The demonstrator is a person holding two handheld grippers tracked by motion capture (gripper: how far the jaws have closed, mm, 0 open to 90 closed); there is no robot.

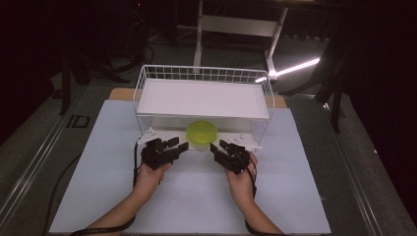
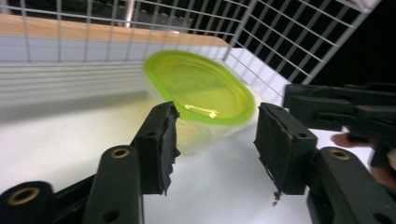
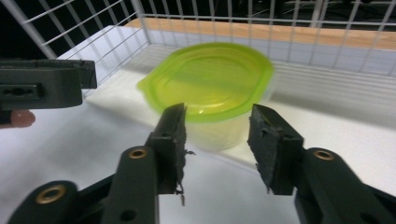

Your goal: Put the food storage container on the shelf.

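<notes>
Container: clear tub with a green lid (image 1: 201,133) sits at the front edge of the wire rack (image 1: 204,73), under its shelf.
Left gripper (image 1: 183,145): jaws apart, gripping nothing, just beside the tub.
Right gripper (image 1: 214,147): jaws apart, empty, flanking the tub's other side.

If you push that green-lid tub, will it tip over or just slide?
The tub looks low and wide, so it would probably slide rather than tip. Its see-through walls show nothing inside, so it is likely light. The smooth lid may be slippery for the fingers.
</notes>
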